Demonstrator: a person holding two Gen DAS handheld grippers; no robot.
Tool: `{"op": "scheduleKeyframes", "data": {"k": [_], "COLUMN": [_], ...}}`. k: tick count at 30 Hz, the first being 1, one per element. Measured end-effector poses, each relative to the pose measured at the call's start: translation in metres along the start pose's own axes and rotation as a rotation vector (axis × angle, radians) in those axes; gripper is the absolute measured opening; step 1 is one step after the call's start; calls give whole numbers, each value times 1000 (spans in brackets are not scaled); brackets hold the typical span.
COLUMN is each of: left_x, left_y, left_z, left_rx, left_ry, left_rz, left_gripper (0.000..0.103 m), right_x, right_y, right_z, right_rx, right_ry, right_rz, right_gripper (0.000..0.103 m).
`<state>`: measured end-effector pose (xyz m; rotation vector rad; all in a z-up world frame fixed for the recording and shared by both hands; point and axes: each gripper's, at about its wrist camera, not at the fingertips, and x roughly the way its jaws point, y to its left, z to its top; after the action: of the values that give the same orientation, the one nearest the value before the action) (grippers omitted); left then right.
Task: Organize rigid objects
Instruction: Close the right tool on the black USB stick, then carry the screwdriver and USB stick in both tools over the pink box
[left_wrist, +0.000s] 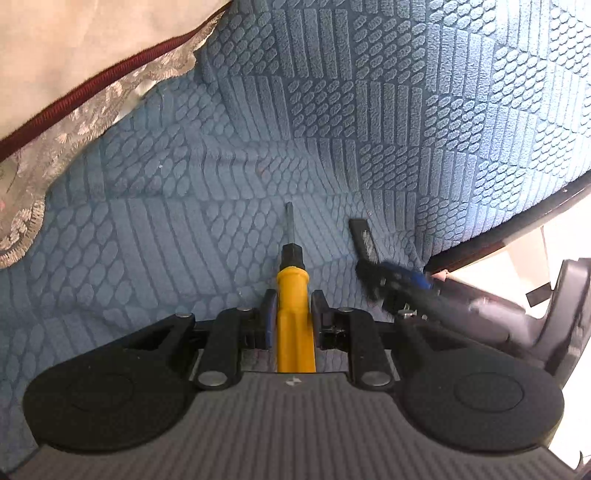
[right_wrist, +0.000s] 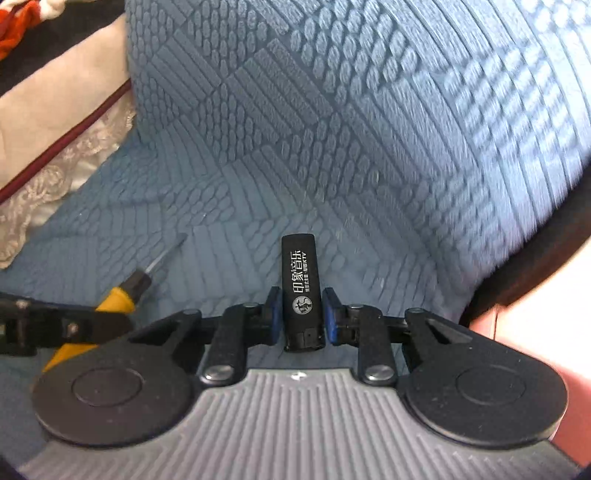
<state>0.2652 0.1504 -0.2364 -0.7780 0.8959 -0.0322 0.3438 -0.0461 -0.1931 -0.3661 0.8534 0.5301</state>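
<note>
Left hand-held gripper (left_wrist: 291, 306) clamped tight on a yellow plastic-handled screwdriver with a black collar and thin steel shaft (left_wrist: 293, 284), blue pads pressed to both sides of the handle, shaft pointing away and slightly down over a blue quilted fabric cover with raised scale and stripe patterns (left_wrist: 184, 192). Right hand-held gripper (right_wrist: 301, 314) nearly closed around a black rectangular lighter with white printed characters (right_wrist: 300, 280), pads at both flanks and the lighter standing lengthwise between them, far end reaching out past the fingertips above the same blue cover. Seen from the left wrist, lighter (left_wrist: 364, 240) just to the right of the screwdriver tip, held at a slant, the right gripper blurred behind it. Seen from the right wrist, screwdriver (right_wrist: 122, 295) low on the left, shaft angled up toward the far right. Cream cloth with dark red piping and a lace edge (left_wrist: 74, 85) lying at the far left over the blue cover.
</note>
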Motion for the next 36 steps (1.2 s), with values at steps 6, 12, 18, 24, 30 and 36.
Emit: {"op": "scheduleKeyframes", "data": {"k": [6, 12, 18, 24, 30, 36], "left_x": [-14, -23, -36, -49, -65, -75], "left_y": [-4, -10, -15, -22, -31, -41], "left_z": [0, -7, -20, -33, -58, -81], "left_rx": [15, 34, 53, 117, 186, 214], "left_ry": [-12, -10, -14, -37, -48, -80], "left_rz": [-16, -30, -35, -20, -14, 4], "left_gripper": [22, 22, 22, 21, 21, 21], "right_x": [-20, -45, -74, -105, -131, -148], "right_y": [13, 16, 18, 17, 18, 24], "right_z": [-21, -32, -53, -73, -99, -112], "right_rx": [46, 87, 135, 186, 239, 232], "right_ry": [-10, -36, -52, -74, -71, -82], "right_rz": [-19, -33, -43, -35, -23, -50], "right_gripper": [27, 27, 27, 26, 26, 27]}}
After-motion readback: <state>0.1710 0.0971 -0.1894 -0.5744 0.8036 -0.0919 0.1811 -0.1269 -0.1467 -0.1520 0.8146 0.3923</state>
